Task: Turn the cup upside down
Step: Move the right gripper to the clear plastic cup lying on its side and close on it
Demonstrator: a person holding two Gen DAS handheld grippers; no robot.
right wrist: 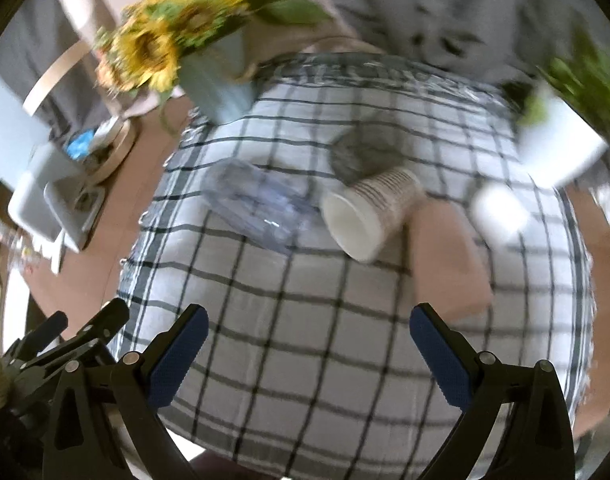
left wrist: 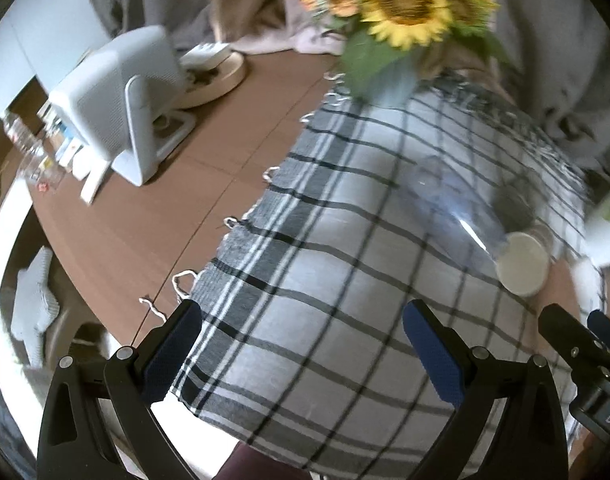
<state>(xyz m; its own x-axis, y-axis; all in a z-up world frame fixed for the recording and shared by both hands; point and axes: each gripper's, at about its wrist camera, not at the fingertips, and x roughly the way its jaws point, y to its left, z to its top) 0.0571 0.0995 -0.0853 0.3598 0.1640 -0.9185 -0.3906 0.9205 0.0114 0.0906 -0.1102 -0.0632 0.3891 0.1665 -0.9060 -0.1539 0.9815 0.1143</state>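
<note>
A white paper cup [right wrist: 369, 212] with brown print lies on its side on the checked cloth [right wrist: 305, 340], its open mouth toward me; it also shows in the left wrist view [left wrist: 523, 262]. A clear plastic cup [right wrist: 257, 208] lies on its side just left of it, also in the left wrist view [left wrist: 453, 208]. My right gripper [right wrist: 309, 332] is open and empty, above the cloth, short of both cups. My left gripper [left wrist: 301, 324] is open and empty, to the left of the cups. The right gripper's tip [left wrist: 577, 340] shows at the left view's right edge.
A vase of sunflowers [right wrist: 217, 80] stands at the cloth's far left corner. A white pot with a green plant [right wrist: 561, 148] and a white object [right wrist: 501, 212] are at the right. A white appliance [left wrist: 117, 104] and round tray [left wrist: 217, 76] stand on the brown table [left wrist: 165, 216].
</note>
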